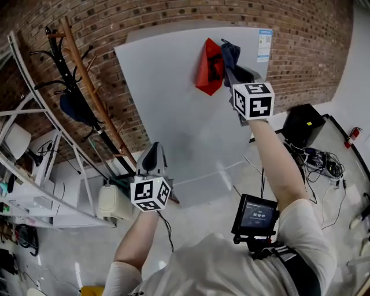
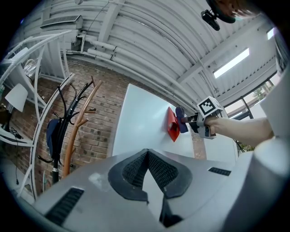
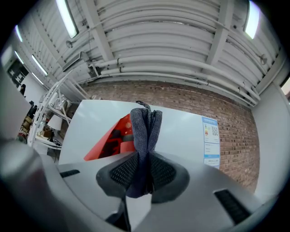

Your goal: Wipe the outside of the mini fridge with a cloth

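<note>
Mini fridge (image 1: 173, 110), a white, flat-faced box backed against the red brick wall (image 1: 144, 17), fills the centre of the head view. Its outer face is turned toward the person, so it can be reached with an outstretched arm. The right tool (image 1: 233, 71), in the upper right of that frame, is clamped on a bunched blue-grey woven cloth (image 1: 229, 53). Its own view shows the jaws pinching the fold in the middle, with a loose tuft standing out past the tips, which looks meant as the wiping end. That tuft sits near the top of the fridge face, just beside a red triangular paper-like piece (image 1: 207, 69) stuck there and left of a blue-and-white energy label (image 1: 264, 45). Whether the cloth touches the panel cannot be told. The left tool (image 1: 152, 151) hangs lower, at centre-left, jaws closed together on nothing, apparently held out of the wiping arm's way.
</note>
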